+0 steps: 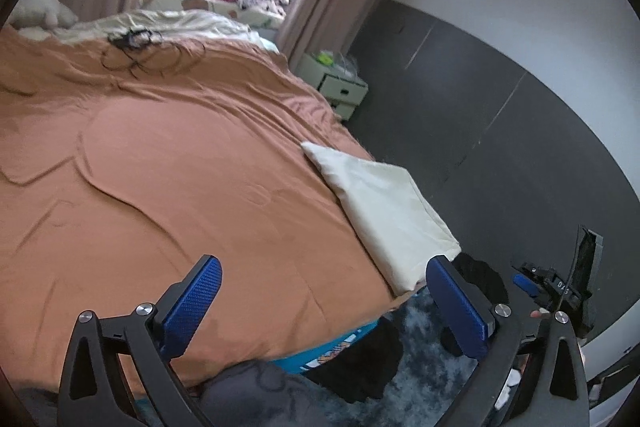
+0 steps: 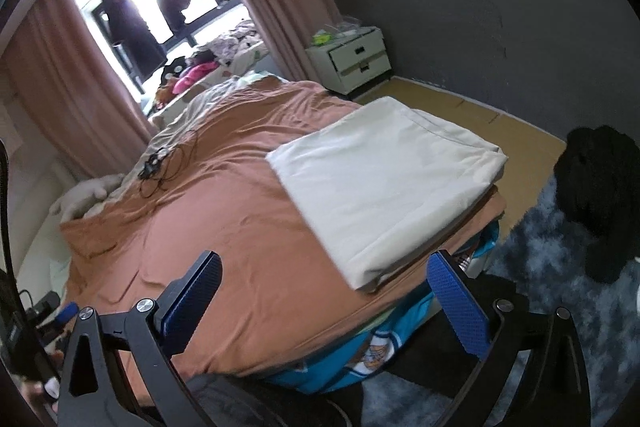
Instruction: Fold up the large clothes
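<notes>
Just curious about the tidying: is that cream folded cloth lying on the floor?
No, the cream folded cloth lies on the orange bed cover, near its corner.

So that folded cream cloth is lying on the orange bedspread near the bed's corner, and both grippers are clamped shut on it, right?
Not quite. The folded cream cloth does lie on the orange bedspread near the corner, but both wrist views show the left gripper and right gripper wide open, holding nothing.

Only readable bit is white lettering, looks like "DAS", on the right gripper (image 1: 560, 287) in the left wrist view; rest's too blurry.
</notes>
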A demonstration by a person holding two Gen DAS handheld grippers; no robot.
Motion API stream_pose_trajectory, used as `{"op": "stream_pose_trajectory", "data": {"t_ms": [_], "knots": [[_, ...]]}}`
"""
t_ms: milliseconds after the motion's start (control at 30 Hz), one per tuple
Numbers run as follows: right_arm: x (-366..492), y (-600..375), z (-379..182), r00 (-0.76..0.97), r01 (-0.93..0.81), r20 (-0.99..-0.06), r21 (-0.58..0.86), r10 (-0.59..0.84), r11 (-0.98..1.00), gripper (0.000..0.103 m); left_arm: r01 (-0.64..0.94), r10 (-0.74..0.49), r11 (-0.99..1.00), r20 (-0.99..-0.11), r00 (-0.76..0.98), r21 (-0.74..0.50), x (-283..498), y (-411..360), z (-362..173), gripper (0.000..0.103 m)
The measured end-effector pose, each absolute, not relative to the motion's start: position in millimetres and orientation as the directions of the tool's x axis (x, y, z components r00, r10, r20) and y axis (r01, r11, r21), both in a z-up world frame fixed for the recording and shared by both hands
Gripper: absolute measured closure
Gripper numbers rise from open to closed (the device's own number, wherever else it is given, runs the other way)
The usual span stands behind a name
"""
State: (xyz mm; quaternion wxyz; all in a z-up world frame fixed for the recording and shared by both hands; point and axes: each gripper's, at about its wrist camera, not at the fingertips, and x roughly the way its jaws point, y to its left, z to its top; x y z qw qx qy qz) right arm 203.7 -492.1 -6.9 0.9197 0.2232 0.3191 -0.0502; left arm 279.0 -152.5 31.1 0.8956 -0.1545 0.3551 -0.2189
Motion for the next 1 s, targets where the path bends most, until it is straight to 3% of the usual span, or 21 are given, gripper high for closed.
{"op": "stream_pose_trajectory", "data": {"t_ms": [333, 1000], "knots": [[157.0, -452.7, 11.9, 0.81, 0.161, -0.579, 0.363, 0.088, 0.918, 0.0, 0.27, -0.454, 0.878, -0.512, 0.729, -0.395, 208.2, -113.8, 56.4, 0.001], [65.7, -379.9, 19.2, 0.859, 0.021, -0.499, 0.261, 0.116, 0.965, 0.0, 0.184, -0.291, 0.947, -0.465, 0.836, -0.262, 96.2, -70.4, 43.2, 0.001]]}}
